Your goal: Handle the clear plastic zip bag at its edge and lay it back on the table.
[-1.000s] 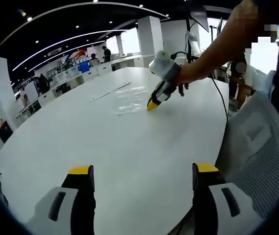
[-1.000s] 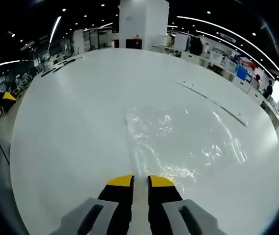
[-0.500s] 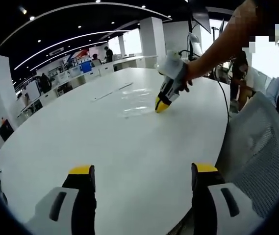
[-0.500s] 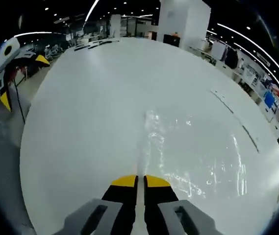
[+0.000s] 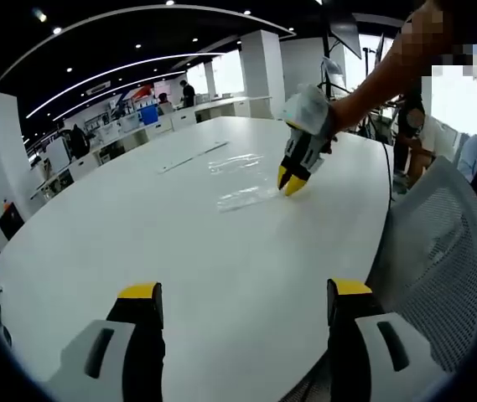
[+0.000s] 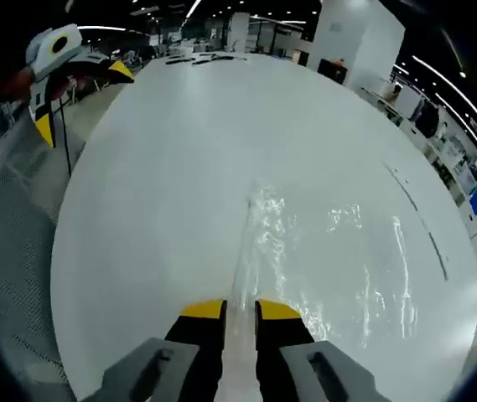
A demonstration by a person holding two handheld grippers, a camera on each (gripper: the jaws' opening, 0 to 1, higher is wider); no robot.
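On white table point(image 5: 179, 243) — right tongs point(image 6: 240, 311) pinch zip bag point(image 6: 322, 251) edge; left tongs point(image 5: 245, 290) spread.

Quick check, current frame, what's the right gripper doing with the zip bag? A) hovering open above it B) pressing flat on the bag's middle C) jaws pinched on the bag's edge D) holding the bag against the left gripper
C: in the right gripper view the right gripper has its yellow-tipped jaws closed on a clear strip of the zip bag edge; the left gripper view shows that edge raised off the white table, with the left gripper open and apart.
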